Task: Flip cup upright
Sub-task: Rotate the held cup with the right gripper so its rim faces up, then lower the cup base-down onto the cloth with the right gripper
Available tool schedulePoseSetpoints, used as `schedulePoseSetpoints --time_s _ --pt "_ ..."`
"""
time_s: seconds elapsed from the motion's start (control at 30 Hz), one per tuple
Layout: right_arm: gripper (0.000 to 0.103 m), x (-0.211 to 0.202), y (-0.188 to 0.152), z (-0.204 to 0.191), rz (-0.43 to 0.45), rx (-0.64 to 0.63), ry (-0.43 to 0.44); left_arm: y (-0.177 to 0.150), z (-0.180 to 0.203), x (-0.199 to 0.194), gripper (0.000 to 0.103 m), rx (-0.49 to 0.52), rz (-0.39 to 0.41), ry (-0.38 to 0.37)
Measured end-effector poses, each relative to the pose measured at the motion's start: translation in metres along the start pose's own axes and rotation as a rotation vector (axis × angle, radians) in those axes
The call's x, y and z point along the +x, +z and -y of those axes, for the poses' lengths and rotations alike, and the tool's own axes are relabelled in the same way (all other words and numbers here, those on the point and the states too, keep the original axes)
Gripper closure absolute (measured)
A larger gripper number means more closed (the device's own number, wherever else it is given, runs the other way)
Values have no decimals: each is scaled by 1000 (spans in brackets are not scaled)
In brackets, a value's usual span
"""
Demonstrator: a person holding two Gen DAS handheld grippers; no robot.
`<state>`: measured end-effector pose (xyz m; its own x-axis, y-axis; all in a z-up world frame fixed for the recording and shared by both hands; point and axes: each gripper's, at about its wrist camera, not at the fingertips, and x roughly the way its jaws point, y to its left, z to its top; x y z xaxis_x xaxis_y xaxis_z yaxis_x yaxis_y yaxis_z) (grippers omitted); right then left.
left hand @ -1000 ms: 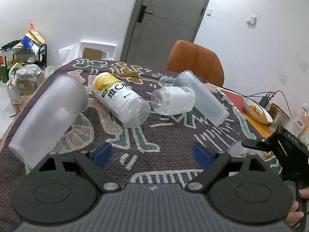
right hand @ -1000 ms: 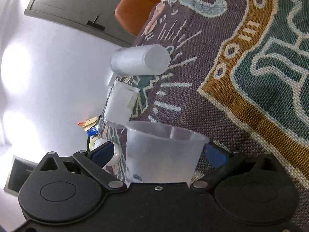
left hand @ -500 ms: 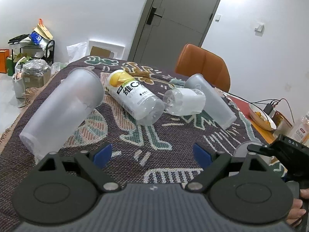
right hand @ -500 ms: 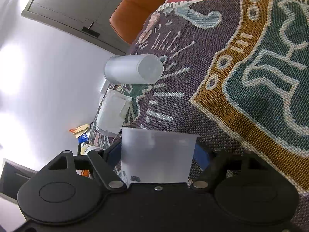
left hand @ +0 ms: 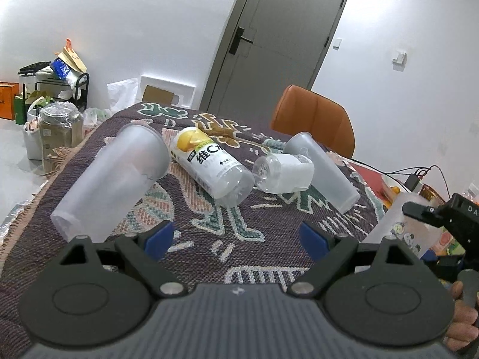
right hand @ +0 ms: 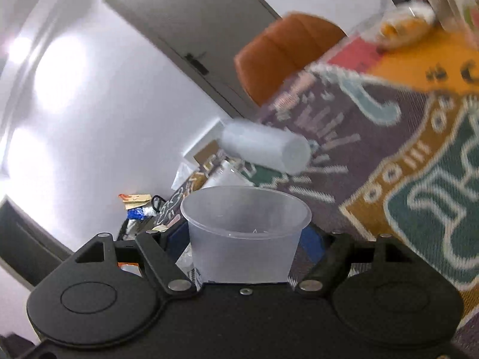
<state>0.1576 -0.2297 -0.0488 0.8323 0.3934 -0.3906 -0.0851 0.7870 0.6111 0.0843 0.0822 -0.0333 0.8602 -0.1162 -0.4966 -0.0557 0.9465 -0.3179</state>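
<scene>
My right gripper (right hand: 244,237) is shut on a frosted plastic cup (right hand: 244,239), its open rim pointing away from the camera, held above the patterned tablecloth. The same cup (left hand: 401,224), with cartoon prints, shows at the right of the left wrist view, held tilted by the right gripper (left hand: 443,218). My left gripper (left hand: 235,237) is open and empty above the tablecloth's near part. A large frosted cup (left hand: 113,179) lies on its side to its left. Another tall frosted cup (left hand: 323,170) lies on its side further back.
A yellow-capped drink bottle (left hand: 212,167) and a clear bottle (left hand: 281,172) lie on the cloth between the cups. An orange chair (left hand: 314,119) stands behind the table. A bowl of food (right hand: 401,27) and cables (left hand: 419,173) sit at the table's right end.
The right gripper has closed on the cup, lifted it and turned it, so the view swung toward the door and chair. The left gripper has drawn back and tilted up slightly.
</scene>
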Motion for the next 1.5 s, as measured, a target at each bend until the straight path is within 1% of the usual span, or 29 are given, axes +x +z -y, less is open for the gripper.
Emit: schedulePoseSetpoints --time_s 0.1,0.2,0.27,0.4,0.5,0.53,0.57,0.63,0.8,0.83,0.87,0.9,0.93,1.0,1.07,1.2,1.23,1.27,1.33,1.5 --pt "29 -8 -6 -28 85 -218 -20 -1 -5 -4 13 -10 8 6" --pt "29 -11 -12 -50 150 -386 -39 -1 -11 -7 13 -22 15 13" --pt "29 -10 -16 -60 172 -469 -49 -2 -15 -9 13 -29 23 20" --pt "29 -1 -25 -72 169 -580 -58 -3 -24 -11 13 -42 25 46" --pt "29 9 -35 -75 145 -640 -75 -6 -29 -10 13 -44 17 59" --pt "28 12 -40 -76 136 -653 -77 -7 -30 -10 13 -44 14 61" --pt "28 12 -43 -77 132 -660 -60 -9 -31 -10 13 -44 12 63" --pt "28 11 -49 -83 95 -684 -67 -10 -31 -9 13 -43 7 66" --pt "21 1 -48 -82 56 -646 -46 -11 -27 -10 13 -35 3 67" --pt "17 -1 -48 -81 47 -636 -38 -11 -25 -11 13 -30 2 72" --pt "7 -3 -47 -80 37 -624 -27 -10 -23 -11 13 -26 1 76" --pt "2 -5 -47 -78 29 -614 -15 -10 -21 -12 13 -22 0 78" --pt "0 -7 -46 -76 23 -604 0 -10 -19 -12 13 -17 -2 78" --pt "0 -7 -44 -74 5 -600 14 -9 -14 -13 13 -6 -4 78" --pt "0 -10 -41 -72 7 -595 16 -9 -8 -15 13 6 -3 80" --pt "0 -22 -36 -62 -3 -579 47 -7 8 -19 13 65 6 88" --pt "0 -25 -35 -59 -6 -578 51 -7 12 -20 12 69 5 80" --pt "0 -28 -34 -56 -10 -578 54 -7 15 -20 6 70 3 71" --pt "0 -32 -32 -51 -15 -582 53 -7 22 -24 1 72 12 60" --pt "0 -44 -32 -44 -29 -629 27 -8 40 -28 0 106 7 53"
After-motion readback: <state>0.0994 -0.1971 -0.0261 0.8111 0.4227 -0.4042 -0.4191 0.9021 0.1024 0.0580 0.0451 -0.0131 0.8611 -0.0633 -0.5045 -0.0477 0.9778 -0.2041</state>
